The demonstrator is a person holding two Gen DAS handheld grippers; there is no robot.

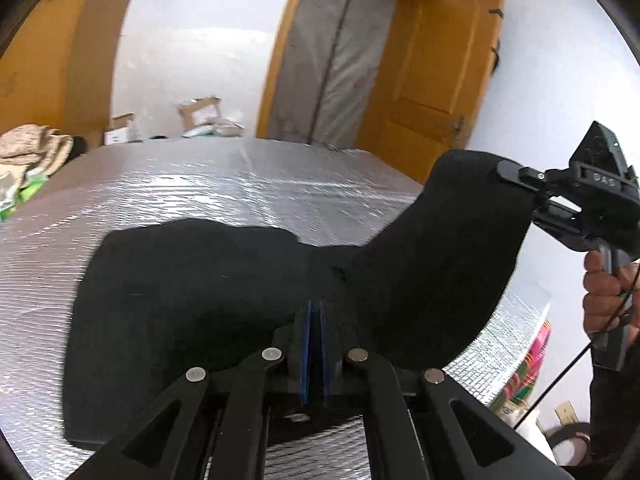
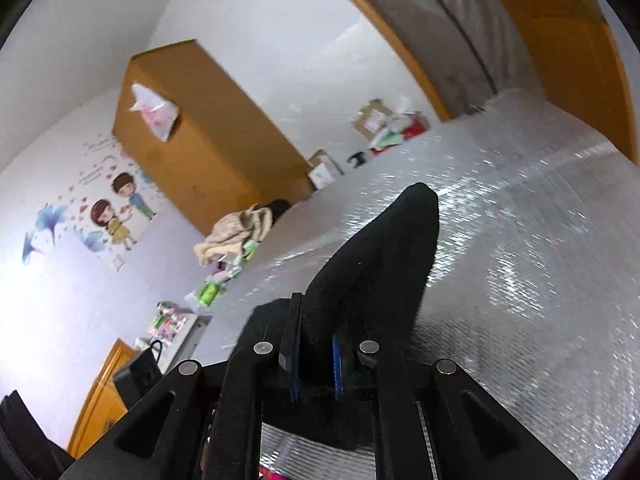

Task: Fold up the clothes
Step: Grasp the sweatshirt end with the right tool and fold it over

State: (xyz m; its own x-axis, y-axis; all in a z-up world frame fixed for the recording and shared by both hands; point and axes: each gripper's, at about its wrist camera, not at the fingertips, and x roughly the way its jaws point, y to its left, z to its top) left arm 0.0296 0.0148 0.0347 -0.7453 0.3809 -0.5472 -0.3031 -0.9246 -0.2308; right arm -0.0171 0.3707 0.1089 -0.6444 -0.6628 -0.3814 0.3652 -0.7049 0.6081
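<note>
A black garment [image 1: 208,280] lies partly on the silver quilted table [image 1: 224,176], with its near edge and right corner lifted. My left gripper [image 1: 317,312] is shut on the garment's near edge, blue pads pressed together on the cloth. At the right of the left wrist view, my right gripper [image 1: 516,188], held by a hand [image 1: 600,292], pinches the raised corner high above the table. In the right wrist view, the right gripper [image 2: 316,340] is shut on a thick fold of the black garment [image 2: 384,248], which stands up ahead of the jaws.
A beige cloth pile [image 1: 36,148] and green packets sit at the table's far left edge. Cardboard boxes [image 1: 200,114] stand on the floor beyond the table. An orange door [image 1: 444,72] stands open behind it. A colourful bag [image 1: 528,364] lies below the table's right edge.
</note>
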